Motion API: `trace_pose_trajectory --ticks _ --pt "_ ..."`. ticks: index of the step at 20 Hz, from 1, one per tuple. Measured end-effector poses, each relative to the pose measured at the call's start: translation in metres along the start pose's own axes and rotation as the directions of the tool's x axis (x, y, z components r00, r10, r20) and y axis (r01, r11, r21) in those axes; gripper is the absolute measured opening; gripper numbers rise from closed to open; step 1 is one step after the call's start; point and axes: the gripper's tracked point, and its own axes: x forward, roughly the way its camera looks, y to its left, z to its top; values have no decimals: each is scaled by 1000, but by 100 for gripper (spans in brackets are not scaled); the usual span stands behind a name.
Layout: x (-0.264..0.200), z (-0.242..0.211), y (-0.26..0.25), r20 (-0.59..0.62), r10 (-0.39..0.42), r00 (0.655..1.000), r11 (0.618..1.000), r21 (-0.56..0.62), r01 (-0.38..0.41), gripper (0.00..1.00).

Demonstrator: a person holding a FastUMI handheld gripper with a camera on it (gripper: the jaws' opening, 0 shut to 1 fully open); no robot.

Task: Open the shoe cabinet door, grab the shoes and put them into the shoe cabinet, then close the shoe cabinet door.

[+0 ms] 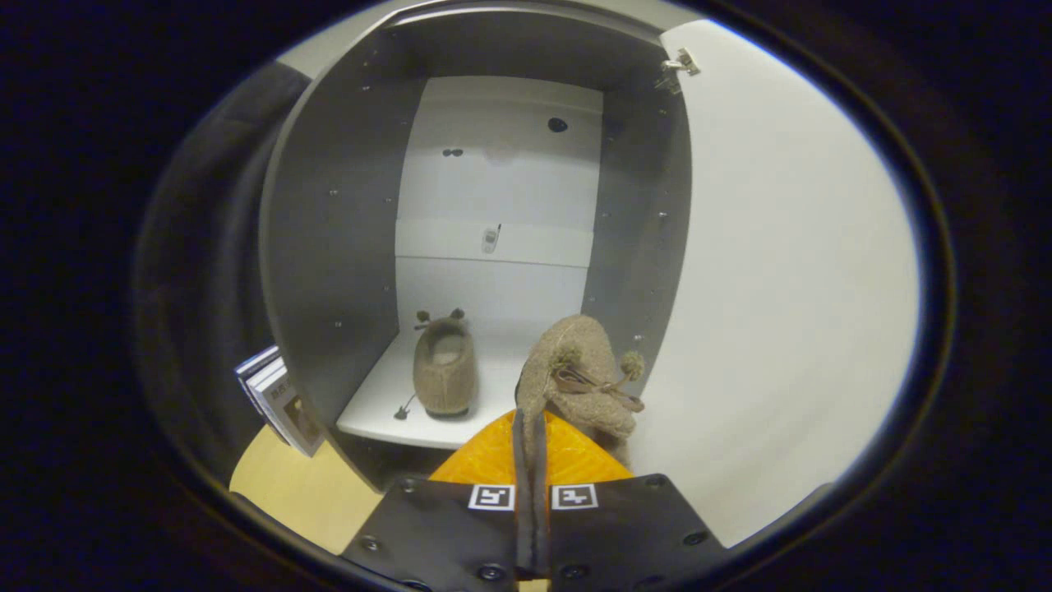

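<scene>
The shoe cabinet stands open ahead, its white door swung out to the right. One tan fuzzy shoe with pompoms lies on the white bottom shelf, toe toward me, left of centre. My gripper is shut on the second tan shoe, pinching its edge between both fingers. That shoe hangs upright just above the fingertips, in front of the shelf's right side, next to the door.
A stack of books or magazines leans against the cabinet's outer left wall. Pale wooden floor lies below it. A door hinge sits at the cabinet's top right. Grey side walls narrow the opening.
</scene>
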Motion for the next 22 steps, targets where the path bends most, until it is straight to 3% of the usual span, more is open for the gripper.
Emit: trace_pose_trajectory --ticks 6,11,17,22 --pt "102 23 -4 -10 50 999 998 -45 -50 2" --pt "171 3 6 -84 99 992 993 -61 -104 2" --pt "200 -9 28 -107 174 979 982 -51 -181 2" --pt "206 -12 29 -109 171 979 983 -46 -177 3"
